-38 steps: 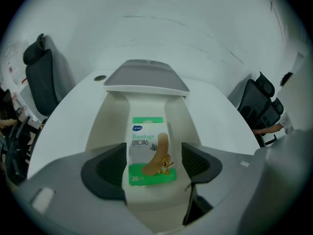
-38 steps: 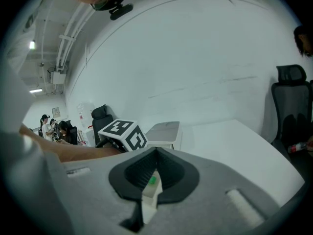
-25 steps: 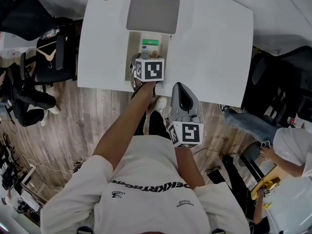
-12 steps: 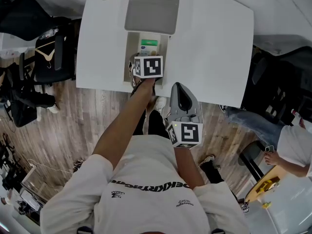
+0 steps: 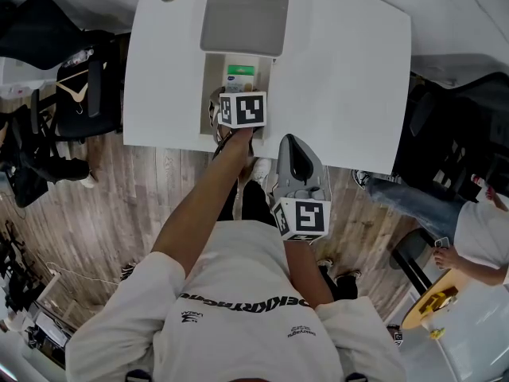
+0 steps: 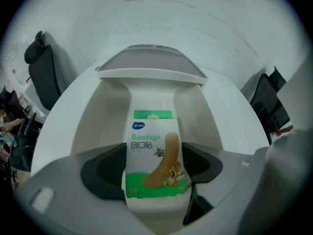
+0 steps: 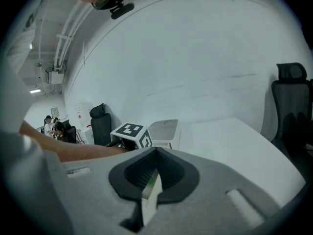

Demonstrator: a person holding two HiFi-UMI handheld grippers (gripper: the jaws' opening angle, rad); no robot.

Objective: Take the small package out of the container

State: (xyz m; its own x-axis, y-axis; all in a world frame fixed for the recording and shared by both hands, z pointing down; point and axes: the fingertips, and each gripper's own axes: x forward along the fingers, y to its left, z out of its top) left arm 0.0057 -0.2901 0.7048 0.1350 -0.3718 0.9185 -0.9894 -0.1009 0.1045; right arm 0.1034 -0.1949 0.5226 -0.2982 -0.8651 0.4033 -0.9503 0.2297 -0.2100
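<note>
The small package (image 6: 154, 153), a white and green bandage pack, stands upright inside the open white container (image 6: 98, 116), with its printed face towards the left gripper view. The left gripper (image 6: 153, 168) reaches into the container's near end, and its dark fingers (image 6: 105, 173) are clenched on the pack's two side edges, low on the pack. Behind the container, at its far end, lies a grey lid (image 6: 151, 65). The container sits on the white table (image 5: 350, 70), close to the edge nearest the person. The right gripper (image 7: 155, 173) is held off to the container's right and nearer the person, beyond that table edge and above the wooden floor (image 5: 151, 189). Its fingers are pressed together; a thin pale sliver shows in the seam, and I cannot tell what it is.
</note>
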